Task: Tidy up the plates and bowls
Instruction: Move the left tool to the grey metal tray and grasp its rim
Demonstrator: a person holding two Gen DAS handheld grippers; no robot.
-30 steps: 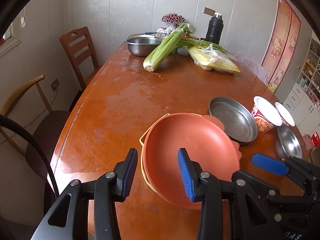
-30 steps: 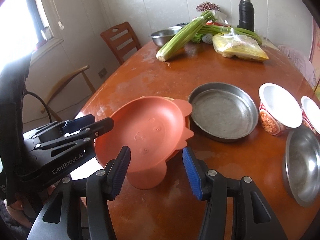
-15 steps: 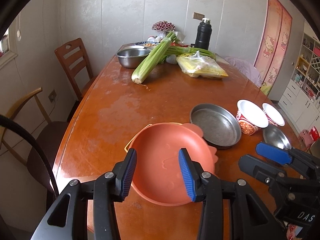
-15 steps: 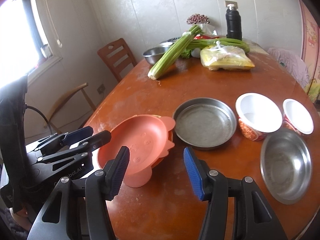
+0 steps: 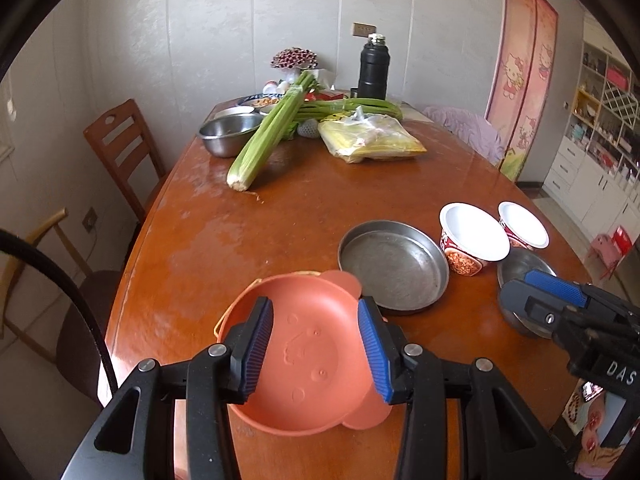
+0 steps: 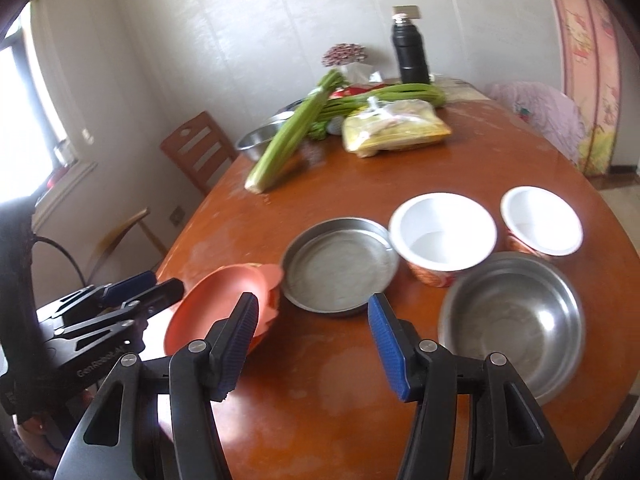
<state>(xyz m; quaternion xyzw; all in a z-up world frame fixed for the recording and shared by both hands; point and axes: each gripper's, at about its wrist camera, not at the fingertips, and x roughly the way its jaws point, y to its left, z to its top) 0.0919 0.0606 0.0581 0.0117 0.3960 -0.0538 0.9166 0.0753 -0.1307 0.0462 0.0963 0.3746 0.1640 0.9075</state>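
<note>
Bright daylight is coming in from the window [image 6: 24,120], which is glowing white. The counter [image 5: 320,208] is shining with glare. The right view is looking blurry. Edges are bending and going dark.

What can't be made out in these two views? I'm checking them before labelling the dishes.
- Yellow dish under the orange plate: left wrist view shows only a rim sliver; the plate covers the rest.
- Steel bowl: left wrist view, near side hidden by the right tool.
- Small dishes behind the celery: too small to read.
- Cup labels: right wrist view, blurred.
</note>
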